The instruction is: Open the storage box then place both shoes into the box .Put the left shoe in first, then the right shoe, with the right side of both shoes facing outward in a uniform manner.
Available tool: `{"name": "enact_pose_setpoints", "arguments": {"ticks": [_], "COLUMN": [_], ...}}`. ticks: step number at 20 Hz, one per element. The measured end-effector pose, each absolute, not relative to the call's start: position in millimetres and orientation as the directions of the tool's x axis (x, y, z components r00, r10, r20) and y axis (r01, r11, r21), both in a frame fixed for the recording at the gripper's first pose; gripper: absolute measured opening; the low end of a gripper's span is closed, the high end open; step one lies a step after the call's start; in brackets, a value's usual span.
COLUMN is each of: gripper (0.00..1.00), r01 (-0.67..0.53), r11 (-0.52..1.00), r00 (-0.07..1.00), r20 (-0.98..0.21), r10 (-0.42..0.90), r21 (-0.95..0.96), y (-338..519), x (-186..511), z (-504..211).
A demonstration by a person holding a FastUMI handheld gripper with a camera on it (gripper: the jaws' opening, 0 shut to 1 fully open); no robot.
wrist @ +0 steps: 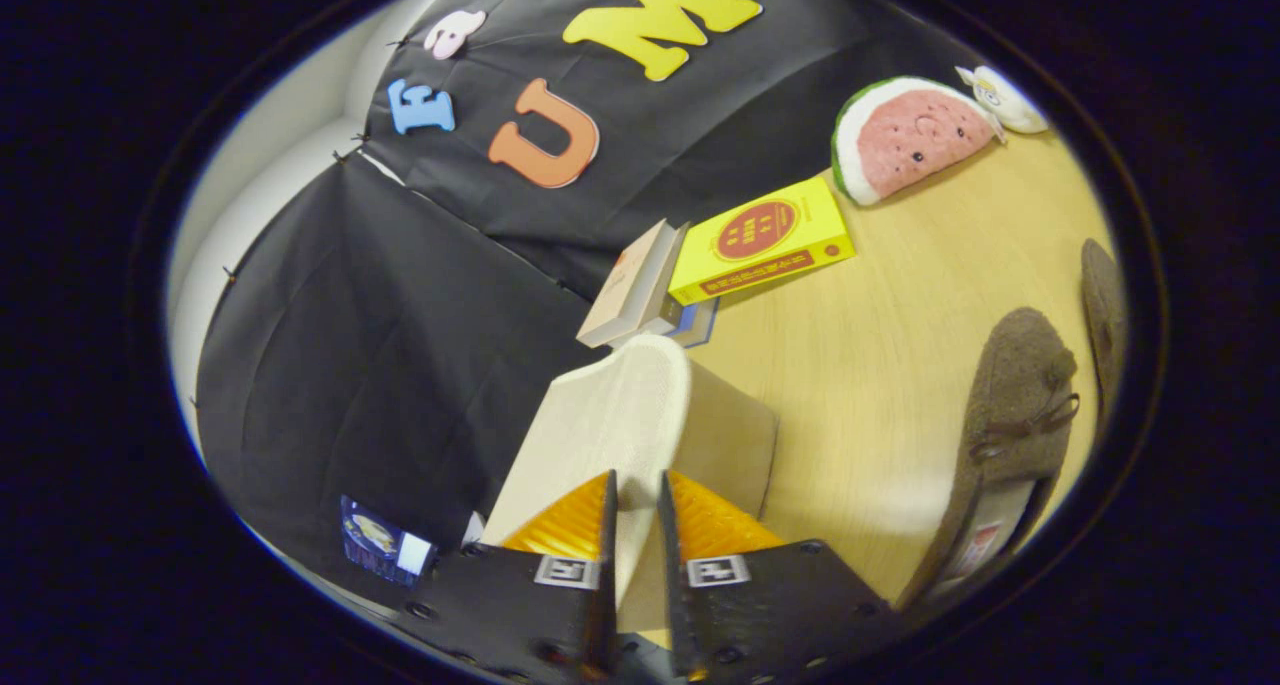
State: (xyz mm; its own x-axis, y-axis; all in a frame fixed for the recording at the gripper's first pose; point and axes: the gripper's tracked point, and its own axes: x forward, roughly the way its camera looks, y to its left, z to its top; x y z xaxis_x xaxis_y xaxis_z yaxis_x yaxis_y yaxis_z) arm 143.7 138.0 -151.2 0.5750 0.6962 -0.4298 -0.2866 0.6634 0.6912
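**Lid edge pinched, shoes waiting on the table**

Your gripper [636, 510] has its two fingers drawn almost together, with only a narrow slot left between them. In that slot sits the thin edge of the cream fabric lid [625, 405] of the storage box [725, 435]; both fingers press on it, one from each side. The lid rises away from the fingers, tilted up off the box, and its rounded far end stands just ahead of the fingertips. The box body shows as a pale wall just right of the lid, resting on the wooden table [880, 335].

Well to the right of your fingers lies a brown felt shoe [1010, 415] with a small bow on top, toe pointing far, its opening toward you. The second brown shoe [1103, 315] is just beyond it on the right, partly cut off, so you cannot tell which way it faces.

Farther off, a yellow book [765, 240] lies flat beside a leaning stack of books [640, 285], just beyond the lid. A watermelon-slice plush [910, 140] and a small white toy [1005, 100] sit at the far right of the table.
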Motion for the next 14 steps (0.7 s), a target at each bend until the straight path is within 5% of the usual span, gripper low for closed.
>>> {"name": "enact_pose_setpoints", "arguments": {"ticks": [2,14], "gripper": [0.10,0.06], "r01": [-0.295,-0.486], "r11": [0.617,0.530], "r00": [0.559,0.536], "r20": [-0.393,-0.241], "r10": [0.730,0.809], "r21": [0.729,0.695], "y": [143.7,203.9], "x": [141.6,119.4], "z": [-137.8,-13.2]}}
